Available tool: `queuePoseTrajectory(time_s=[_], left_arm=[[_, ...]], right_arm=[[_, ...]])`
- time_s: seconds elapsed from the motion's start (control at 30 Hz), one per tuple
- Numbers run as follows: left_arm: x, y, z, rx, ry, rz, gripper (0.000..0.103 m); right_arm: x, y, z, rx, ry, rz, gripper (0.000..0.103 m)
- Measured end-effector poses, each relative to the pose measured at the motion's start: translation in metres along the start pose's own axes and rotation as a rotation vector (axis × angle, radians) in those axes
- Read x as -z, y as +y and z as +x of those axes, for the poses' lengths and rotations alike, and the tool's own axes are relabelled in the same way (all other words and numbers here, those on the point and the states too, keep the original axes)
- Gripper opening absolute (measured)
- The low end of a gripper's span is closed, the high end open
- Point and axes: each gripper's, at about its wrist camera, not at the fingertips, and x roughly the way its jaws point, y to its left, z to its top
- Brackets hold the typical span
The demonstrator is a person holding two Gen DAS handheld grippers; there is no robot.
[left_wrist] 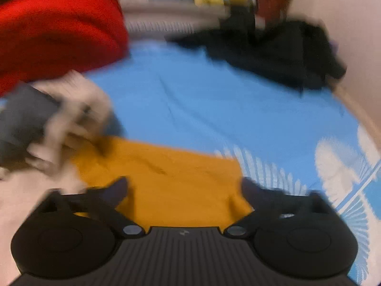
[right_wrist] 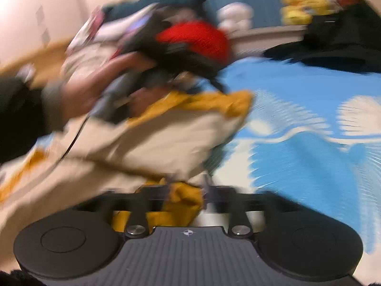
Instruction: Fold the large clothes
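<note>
Hovering over the bed (left_wrist: 214, 100), the left gripper (left_wrist: 184, 188) has its fingers spread wide with nothing between them, above a mustard-yellow garment (left_wrist: 166, 178) lying flat at the near edge. Open blue sheet stretches beyond it toward the far side. A red garment (left_wrist: 54, 31) bulks at the far left, a black pile of clothes (left_wrist: 273, 52) sits at the far right corner against the wall, and grey and cream clothes (left_wrist: 47, 121) crowd the left edge. The right gripper (right_wrist: 184, 191) has folds of the yellow and cream cloth between its fingers; blur hides whether the pads press it. A person's hand (right_wrist: 95, 88) on the other gripper's handle shows at left. Yellow soft toys (right_wrist: 302, 7) stand behind the bed, smeared by motion.
</note>
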Motion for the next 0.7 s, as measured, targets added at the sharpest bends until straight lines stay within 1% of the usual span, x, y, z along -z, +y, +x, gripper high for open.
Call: queuePoseTrajectory(time_s=[0.03, 0.07, 0.1, 0.13, 0.2, 0.23, 0.3, 0.33, 0.4, 0.47, 0.53, 0.6, 0.67, 0.7], left_arm=[[0.001, 0.012, -0.017, 0.014, -0.032, 0.007, 0.103], [0.001, 0.027, -0.032, 0.018, -0.039, 0.008, 0.103], [0.002, 0.044, -0.047, 0.009, -0.052, 0.004, 0.103], [0.004, 0.062, -0.061, -0.015, -0.08, 0.0, 0.103], [0.001, 0.108, -0.079, -0.097, -0.115, -0.013, 0.103], [0.0, 0.131, -0.082, -0.14, -0.114, -0.032, 0.103], [0.001, 0.183, -0.087, -0.206, -0.096, -0.102, 0.103], [0.001, 0.211, -0.089, -0.224, -0.093, -0.144, 0.103], [0.002, 0.252, -0.091, -0.223, -0.09, -0.205, 0.103], [0.001, 0.276, -0.087, -0.218, -0.081, -0.243, 0.103], [0.001, 0.292, -0.091, -0.198, -0.087, -0.281, 0.103], [0.003, 0.299, -0.095, -0.181, -0.086, -0.298, 0.103], [0.006, 0.302, -0.093, -0.175, -0.084, -0.282, 0.103], [0.009, 0.302, -0.091, -0.177, -0.078, -0.269, 0.103]], right_arm=[[-0.003, -0.002, -0.008, 0.02, -0.044, 0.03, 0.086], [-0.008, -0.003, -0.013, 0.023, -0.075, 0.054, 0.085], [-0.018, -0.002, -0.016, 0.013, -0.081, 0.079, 0.085], [-0.027, 0.0, -0.016, 0.003, -0.084, 0.097, 0.085], [-0.049, 0.008, -0.011, -0.027, -0.093, 0.146, 0.085], [-0.063, 0.015, -0.003, -0.048, -0.086, 0.175, 0.085], [-0.089, 0.025, 0.019, -0.059, -0.093, 0.257, 0.085], [-0.104, 0.031, 0.035, -0.068, -0.086, 0.307, 0.085], [-0.134, 0.043, 0.073, -0.081, -0.069, 0.379, 0.085], [-0.162, 0.058, 0.114, -0.04, -0.074, 0.423, 0.087], [-0.187, 0.073, 0.163, -0.002, -0.065, 0.432, 0.089], [-0.203, 0.087, 0.21, 0.061, -0.043, 0.405, 0.091], [-0.212, 0.104, 0.256, 0.174, -0.026, 0.333, 0.091], [-0.213, 0.11, 0.272, 0.218, -0.017, 0.299, 0.092]])
